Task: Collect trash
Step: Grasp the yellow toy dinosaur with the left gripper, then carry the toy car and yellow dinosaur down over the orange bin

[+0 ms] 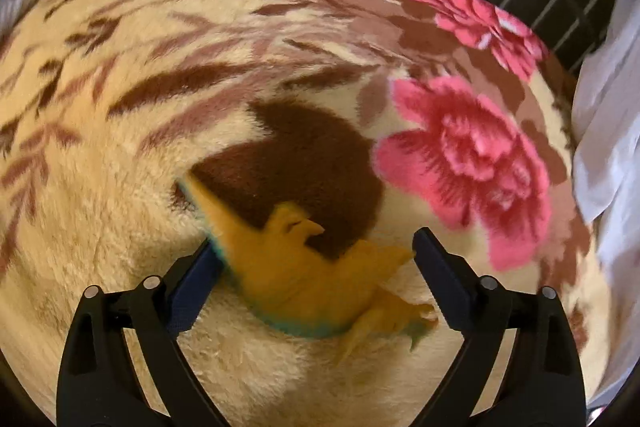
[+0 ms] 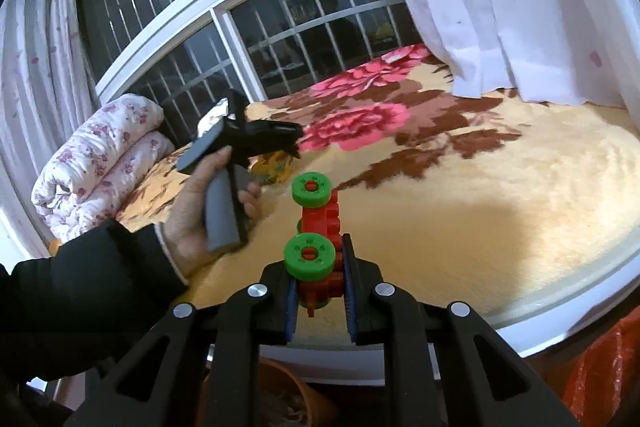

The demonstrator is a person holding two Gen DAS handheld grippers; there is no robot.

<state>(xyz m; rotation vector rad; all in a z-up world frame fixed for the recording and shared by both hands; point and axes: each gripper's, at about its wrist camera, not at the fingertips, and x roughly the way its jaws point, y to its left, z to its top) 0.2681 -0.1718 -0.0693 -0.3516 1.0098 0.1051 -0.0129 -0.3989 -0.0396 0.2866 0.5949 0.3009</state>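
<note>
A yellow-orange toy dinosaur (image 1: 304,267) with teal edging lies on the floral plush blanket (image 1: 140,187). My left gripper (image 1: 316,247) stands open around it, one finger on each side; the picture is blurred and I see no pad pressing on it. In the right wrist view a hand (image 2: 200,223) in a black sleeve holds that left gripper (image 2: 294,141) tilted down over the dinosaur (image 2: 274,167). My right gripper (image 2: 320,291) is shut on a red block toy with green wheels (image 2: 320,223), which sticks out forward above the blanket (image 2: 480,207).
A folded flowered quilt (image 2: 96,163) lies at the left by the barred window (image 2: 248,39). White curtains (image 2: 500,7) hang at the right. The bed's white edge (image 2: 560,303) runs close below; under it are a brown basket (image 2: 288,399) and an orange-red bag (image 2: 600,379).
</note>
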